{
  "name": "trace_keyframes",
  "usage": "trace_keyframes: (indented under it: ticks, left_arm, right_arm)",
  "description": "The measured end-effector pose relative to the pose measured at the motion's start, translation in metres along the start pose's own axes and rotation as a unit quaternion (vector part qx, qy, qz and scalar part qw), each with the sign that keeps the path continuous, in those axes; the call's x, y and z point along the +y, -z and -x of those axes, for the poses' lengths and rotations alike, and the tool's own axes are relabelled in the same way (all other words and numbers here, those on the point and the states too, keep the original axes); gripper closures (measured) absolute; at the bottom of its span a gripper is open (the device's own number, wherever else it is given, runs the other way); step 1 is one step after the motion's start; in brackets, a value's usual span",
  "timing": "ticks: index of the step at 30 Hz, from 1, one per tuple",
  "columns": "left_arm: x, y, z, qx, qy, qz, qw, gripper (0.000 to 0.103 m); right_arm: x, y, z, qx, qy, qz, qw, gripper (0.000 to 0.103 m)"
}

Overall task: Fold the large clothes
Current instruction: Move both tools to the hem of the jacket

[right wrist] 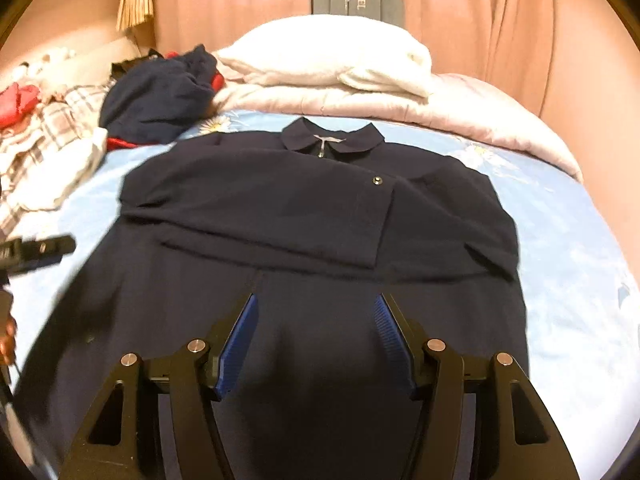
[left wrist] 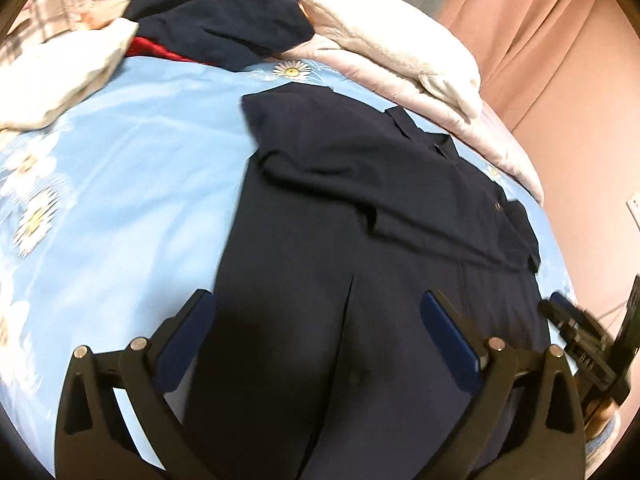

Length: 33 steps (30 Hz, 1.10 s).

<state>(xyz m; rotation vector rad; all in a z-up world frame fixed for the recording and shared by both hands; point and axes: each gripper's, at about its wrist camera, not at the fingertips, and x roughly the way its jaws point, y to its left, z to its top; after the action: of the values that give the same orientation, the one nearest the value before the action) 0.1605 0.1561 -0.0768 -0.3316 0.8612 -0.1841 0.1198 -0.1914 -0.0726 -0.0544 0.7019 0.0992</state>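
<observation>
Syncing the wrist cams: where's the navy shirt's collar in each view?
Left wrist: collar upper right of centre, seen side-on, near the pink quilt.
Right wrist: collar top centre, facing the camera, zip at its middle.
Shared landmark: the folded white blanket just beyond the collar in both views.

A dress (right wrist: 312, 216) lies flat in the middle of the bed (right wrist: 568, 280), collar (right wrist: 332, 138) at the far end, both sleeves folded across its chest. Behind it a quilt (right wrist: 460, 108) carries a folded blanket (right wrist: 332, 56). A heap of clothes (right wrist: 156, 96) sits at the far left
</observation>
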Motion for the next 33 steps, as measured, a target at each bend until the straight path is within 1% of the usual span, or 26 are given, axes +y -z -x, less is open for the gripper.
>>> trace_keyframes:
  ticks: [2,6,10,11,14,17,21,24,26,28,30,31,33]
  left_arm:
    - [0.012,0.018,0.016,0.004,0.0,0.002,1.0,0.001]
    - [0.029,0.049,0.036,0.004,-0.005,0.013,0.9999,0.0]
    - [0.047,0.071,0.046,0.016,0.006,0.046,0.9988,0.001]
    - [0.052,0.076,0.05,0.015,0.014,0.059,0.9981,0.001]
    - [0.057,0.086,0.057,0.018,0.029,0.074,0.9967,0.0]
    - [0.058,0.097,0.059,0.03,0.034,0.072,0.9964,0.001]
    - [0.062,0.112,0.061,0.046,0.055,0.079,0.9943,0.001]
    - [0.063,0.12,0.061,0.055,0.063,0.074,0.9938,0.0]
    - [0.067,0.125,0.057,0.066,0.078,0.08,0.9915,0.001]
    - [0.071,0.127,0.055,0.07,0.085,0.088,0.99,0.001]
    - [0.072,0.127,0.053,0.072,0.094,0.093,0.9886,0.001]
    - [0.072,0.126,0.052,0.073,0.1,0.095,0.9878,0.0]
    - [0.071,0.125,0.05,0.076,0.107,0.095,0.9868,0.0]
  right_arm:
    - [0.0,0.006,0.015,-0.01,0.006,0.001,1.0,0.038]
    - [-0.002,0.02,0.046,-0.029,0.015,0.001,0.999,0.036]
    - [-0.005,0.039,0.07,-0.035,0.021,-0.006,0.999,0.033]
    - [-0.005,0.043,0.073,-0.035,0.024,-0.007,0.999,0.033]
    - [-0.007,0.056,0.083,-0.029,0.029,-0.01,0.999,0.033]
    - [-0.012,0.067,0.089,-0.022,0.03,-0.022,0.999,0.033]
    - [-0.025,0.085,0.095,-0.003,0.01,-0.056,0.998,0.033]
    - [-0.044,0.102,0.102,0.01,-0.006,-0.091,0.996,0.033]
    - [-0.066,0.112,0.103,0.022,-0.015,-0.124,0.992,0.033]
    - [-0.091,0.124,0.103,0.034,-0.025,-0.169,0.985,0.033]
    - [-0.107,0.135,0.103,0.042,-0.032,-0.203,0.978,0.033]
    - [-0.117,0.143,0.102,0.046,-0.044,-0.225,0.972,0.033]
    - [-0.125,0.157,0.099,0.057,-0.061,-0.253,0.964,0.033]
